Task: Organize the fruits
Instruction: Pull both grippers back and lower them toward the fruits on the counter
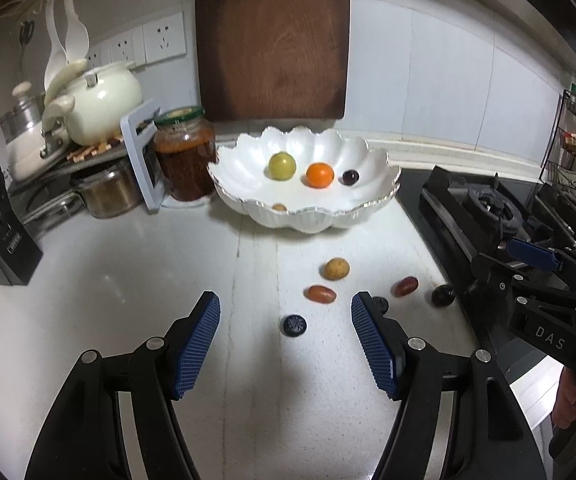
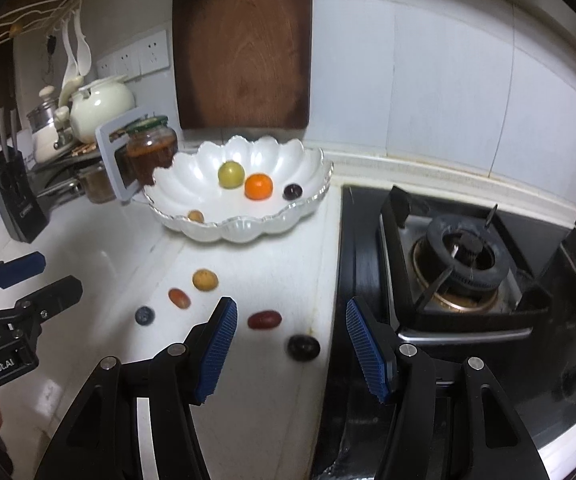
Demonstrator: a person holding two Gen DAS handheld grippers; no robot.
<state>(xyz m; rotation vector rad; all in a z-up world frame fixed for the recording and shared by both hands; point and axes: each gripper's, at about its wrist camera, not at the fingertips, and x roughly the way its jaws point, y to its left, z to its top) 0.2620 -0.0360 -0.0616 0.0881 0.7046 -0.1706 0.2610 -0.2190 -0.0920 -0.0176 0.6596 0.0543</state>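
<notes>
Both the left gripper (image 1: 286, 314) and right gripper (image 2: 291, 318) are held open, empty, over loose counter fruit, the oblong red grape (image 2: 264, 319) lying crosswise, while four fruits are held in the scalloped bowl (image 2: 308, 204) beyond.

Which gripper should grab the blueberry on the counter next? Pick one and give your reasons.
Left. The blueberry lies on the counter straight ahead between the left gripper's open fingers. From the right gripper, it sits off to the side; the dark grape is what lies between its fingers.
</notes>
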